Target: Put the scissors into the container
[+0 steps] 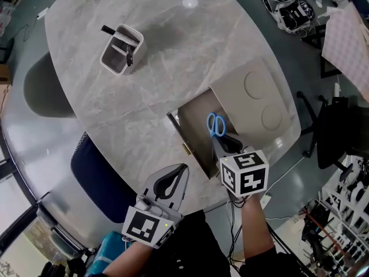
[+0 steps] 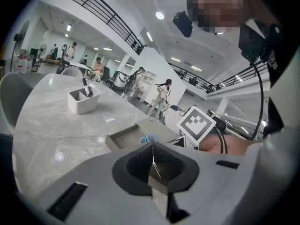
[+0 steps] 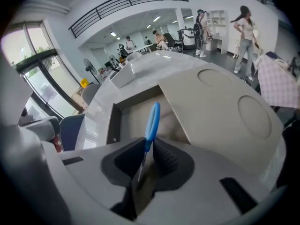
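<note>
Right hand-held gripper (image 1: 223, 144) has its jaws clamped down on the scissors (image 1: 216, 124). In the right gripper view the two pads are pinched onto the metal blade end, and the blue handle (image 3: 152, 118) pokes out past the tips, seen edge-on. From the head view, the blue loops sit over the open drawer (image 1: 196, 133) that's pulled out of the near right part of the table (image 1: 173, 68), just beside the beige panel (image 1: 256, 94) with two round marks. I can't tell whether the handle is touching the drawer floor or just hanging above it. The left hand-held gripper (image 1: 177, 175) is pressed fully together with nothing in it. In the left gripper view the pads (image 2: 161, 165) meet in a tight line with zero gap. It hovers at the near edge of the table, left of the drawer and close to the other gripper. The white container (image 1: 121, 49) is well apart from all this, up at the far left of the table, with a couple of dark stick-shaped things standing in its compartments. So the scissors are nowhere near it, they're in my right grip over the drawer.
</note>
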Tool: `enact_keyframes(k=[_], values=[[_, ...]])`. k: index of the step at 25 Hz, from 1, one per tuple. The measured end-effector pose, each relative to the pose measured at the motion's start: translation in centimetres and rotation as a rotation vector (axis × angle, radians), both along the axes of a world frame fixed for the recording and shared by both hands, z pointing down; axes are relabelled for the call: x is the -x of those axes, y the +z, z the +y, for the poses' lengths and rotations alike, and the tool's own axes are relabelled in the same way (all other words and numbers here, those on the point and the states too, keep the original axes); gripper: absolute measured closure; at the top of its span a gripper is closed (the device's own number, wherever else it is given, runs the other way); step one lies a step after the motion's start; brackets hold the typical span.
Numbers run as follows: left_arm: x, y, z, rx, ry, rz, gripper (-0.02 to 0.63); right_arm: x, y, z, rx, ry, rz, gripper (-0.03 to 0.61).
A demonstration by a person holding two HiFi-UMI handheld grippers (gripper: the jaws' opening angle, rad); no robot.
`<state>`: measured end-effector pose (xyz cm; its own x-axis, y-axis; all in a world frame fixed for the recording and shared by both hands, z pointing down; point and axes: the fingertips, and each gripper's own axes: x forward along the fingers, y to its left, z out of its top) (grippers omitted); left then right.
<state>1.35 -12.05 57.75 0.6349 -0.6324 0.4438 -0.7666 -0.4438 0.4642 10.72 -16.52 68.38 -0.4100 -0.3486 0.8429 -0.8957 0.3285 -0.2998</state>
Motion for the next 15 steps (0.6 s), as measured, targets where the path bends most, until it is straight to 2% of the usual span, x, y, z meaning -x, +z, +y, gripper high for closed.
enact_keyframes(k=[5, 9, 11, 13, 15], values=[[-0.1, -0.3, 0.1, -0.005, 0.002, -0.002, 0.597, 1.7, -0.2, -0.8, 0.007, 0.051, -0.086, 0.545], [0.1, -0.3, 0.1, -0.004, -0.002, -0.003, 0.597, 2.5, -0.1, -0.7, 0.074, 0.148, -0.235, 0.546], [0.1, -0.2, 0.1, -0.003, -0.002, -0.002, 0.597, 2.8, 0.0, -0.6, 0.095, 0.180, -0.278, 0.546], [0.1, -0.1, 0.1, -0.003, 0.000, -0.002, 0.597, 2.9, 0.2, -0.5, 0.093, 0.168, -0.254, 0.545], [0.0, -0.1, 0.1, -0.003, 0.002, -0.002, 0.597, 2.6, 0.1, -0.5, 0.071, 0.125, -0.189, 0.538]])
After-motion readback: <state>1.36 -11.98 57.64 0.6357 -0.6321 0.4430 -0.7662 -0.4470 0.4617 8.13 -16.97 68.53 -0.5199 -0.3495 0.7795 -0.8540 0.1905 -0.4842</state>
